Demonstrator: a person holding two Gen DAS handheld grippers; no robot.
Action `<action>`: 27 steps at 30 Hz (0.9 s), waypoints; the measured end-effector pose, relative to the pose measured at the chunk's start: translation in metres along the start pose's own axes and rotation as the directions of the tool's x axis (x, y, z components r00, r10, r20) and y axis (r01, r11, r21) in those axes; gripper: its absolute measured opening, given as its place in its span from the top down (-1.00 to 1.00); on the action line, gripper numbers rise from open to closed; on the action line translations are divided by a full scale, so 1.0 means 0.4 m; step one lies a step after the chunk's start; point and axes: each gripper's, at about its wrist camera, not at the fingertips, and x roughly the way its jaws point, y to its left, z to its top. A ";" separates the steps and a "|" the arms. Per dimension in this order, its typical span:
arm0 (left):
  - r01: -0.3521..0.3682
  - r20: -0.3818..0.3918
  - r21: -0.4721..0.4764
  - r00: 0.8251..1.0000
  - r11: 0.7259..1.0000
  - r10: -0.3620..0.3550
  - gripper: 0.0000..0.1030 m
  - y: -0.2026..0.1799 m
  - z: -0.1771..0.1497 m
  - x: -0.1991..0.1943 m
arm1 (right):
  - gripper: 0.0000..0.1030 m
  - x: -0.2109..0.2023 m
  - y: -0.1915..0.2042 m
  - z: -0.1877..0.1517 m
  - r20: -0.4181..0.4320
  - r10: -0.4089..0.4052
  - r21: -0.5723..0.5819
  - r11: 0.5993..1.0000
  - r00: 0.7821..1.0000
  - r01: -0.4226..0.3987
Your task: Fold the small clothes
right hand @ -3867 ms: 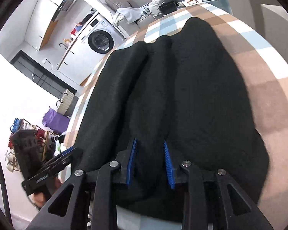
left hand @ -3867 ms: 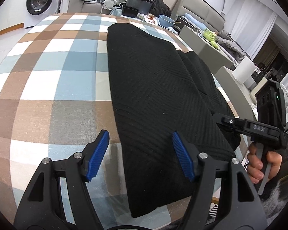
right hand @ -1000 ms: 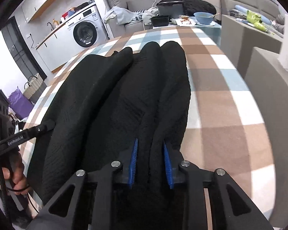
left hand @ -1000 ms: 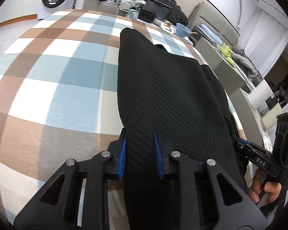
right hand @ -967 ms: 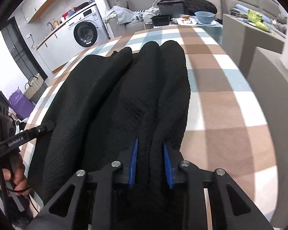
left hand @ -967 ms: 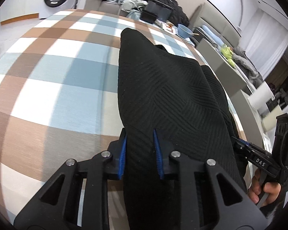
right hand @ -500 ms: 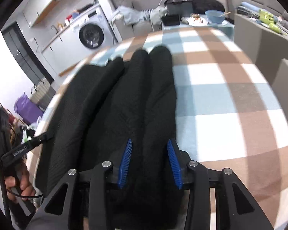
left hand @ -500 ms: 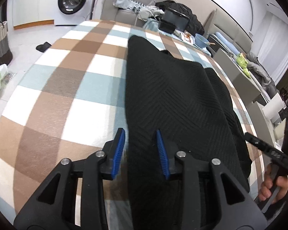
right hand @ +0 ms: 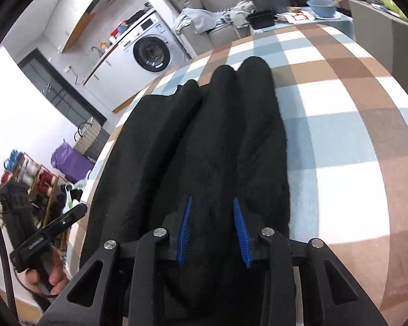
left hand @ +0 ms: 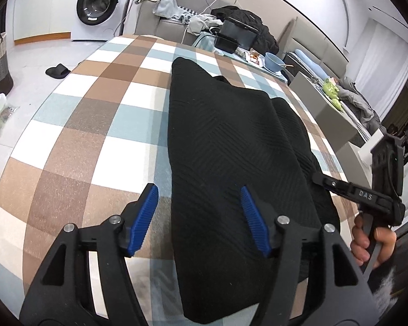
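Opening up now: my left hand-held gripper has just spread its jaws off the black garment, which lies folded lengthwise on the checked tabletop. My right hand-held gripper, just closing again, pinches a garment fold.

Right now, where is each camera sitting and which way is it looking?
Left wrist: sits on the left gripper, looking down along its open blue fingers over the black garment on the checked table; the right hand's gripper shows at the right edge.
Right wrist: sits on the right gripper, looking down the same garment's folds; the left hand shows lower left.
Shared: garment, table, washing machine, blue bowl.
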 end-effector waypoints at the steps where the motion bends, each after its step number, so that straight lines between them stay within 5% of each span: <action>1: 0.001 0.000 0.002 1.000 1.000 -0.001 -0.18 -0.003 -0.005 -0.004 | 0.40 0.001 0.006 0.000 -0.002 0.014 -0.008 1.000 1.000 -0.014; 7: 0.005 -0.023 0.007 1.000 1.000 -0.005 -0.19 -0.019 -0.018 0.006 | 0.49 0.019 0.013 -0.003 -0.011 0.036 -0.038 0.999 0.999 -0.036; 9: 0.011 -0.027 0.012 1.000 1.000 -0.010 -0.19 -0.026 -0.018 0.010 | 0.85 0.031 0.012 0.000 0.003 -0.001 -0.055 0.998 1.000 0.001; 16: 0.010 0.006 0.028 1.000 1.000 -0.010 -0.19 -0.039 -0.009 -0.020 | 0.90 -0.102 0.063 -0.001 0.176 -0.002 -0.120 0.992 0.984 0.023; 19: 0.007 -0.006 0.021 1.000 1.000 -0.007 -0.19 -0.037 -0.006 -0.008 | 0.90 -0.103 0.029 -0.007 0.158 -0.069 -0.093 0.992 0.985 0.084; 23: 0.015 -0.031 0.027 0.999 1.000 -0.014 -0.19 -0.044 -0.011 0.005 | 0.82 -0.021 -0.027 -0.018 0.030 -0.208 -0.052 0.976 0.978 0.210; 27: 0.010 -0.034 0.028 0.999 1.000 -0.009 -0.20 -0.043 -0.018 0.006 | 0.38 -0.080 0.002 -0.001 0.118 -0.178 -0.081 0.979 0.977 0.188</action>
